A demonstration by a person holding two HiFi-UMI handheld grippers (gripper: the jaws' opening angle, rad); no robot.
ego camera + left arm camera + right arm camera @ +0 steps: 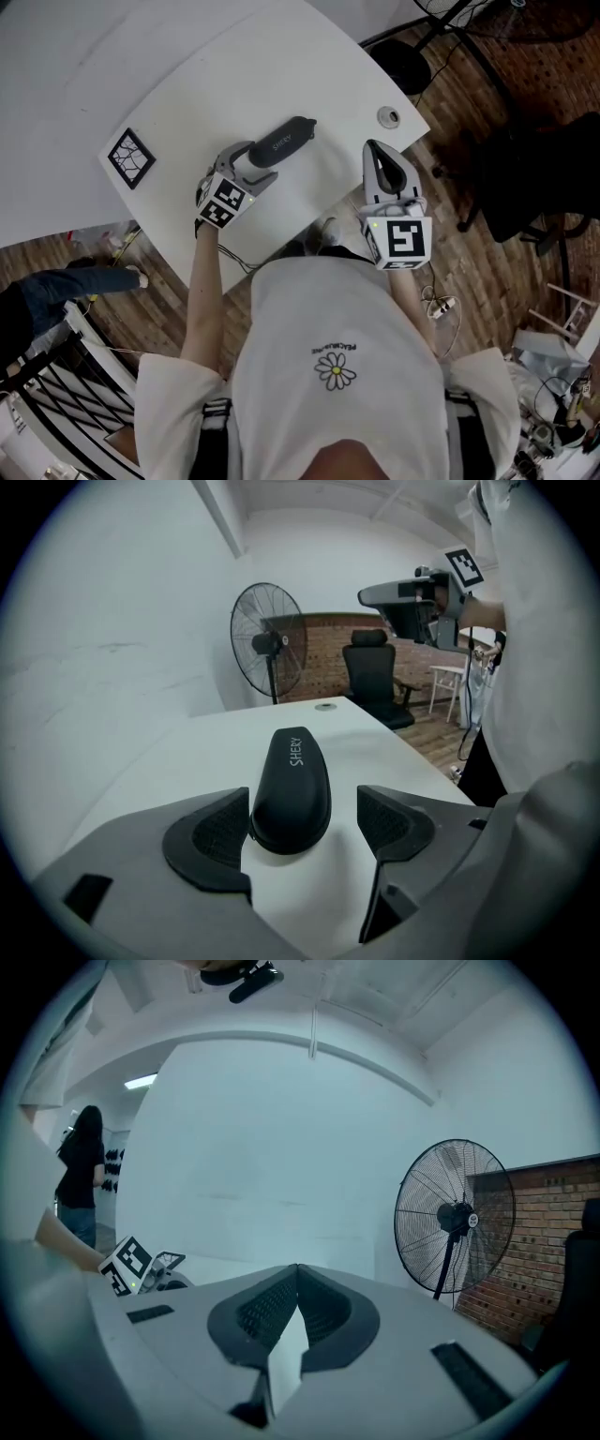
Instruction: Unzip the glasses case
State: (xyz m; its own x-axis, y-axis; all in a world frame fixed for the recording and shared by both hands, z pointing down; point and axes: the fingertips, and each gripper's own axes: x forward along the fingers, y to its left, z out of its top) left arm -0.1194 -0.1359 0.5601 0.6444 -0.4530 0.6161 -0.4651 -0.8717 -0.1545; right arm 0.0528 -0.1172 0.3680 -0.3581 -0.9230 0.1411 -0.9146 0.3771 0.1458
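1. The glasses case (281,145) lies mid-frame on the tabletop (187,103) and looks zipped shut; unzipping seems not yet begun.
2. Left gripper (302,829): fingers (211,836) released, straddling the case's near end.
3. Right gripper (297,1274): fingers clenched, empty, at right.

Even, cool indoor light; soft shadows; gripper views fisheye-warped, corners black.

The person wears a white short-sleeved T-shirt (281,394) with a small daisy print (335,371) (tiny lettering above the flower, too small to read). Black straps (215,410) sit by both sleeves. The left gripper (253,167) and right gripper (373,145) are grey with dark ribbed pads (220,832), each bearing a black-and-white marker cube (223,202).
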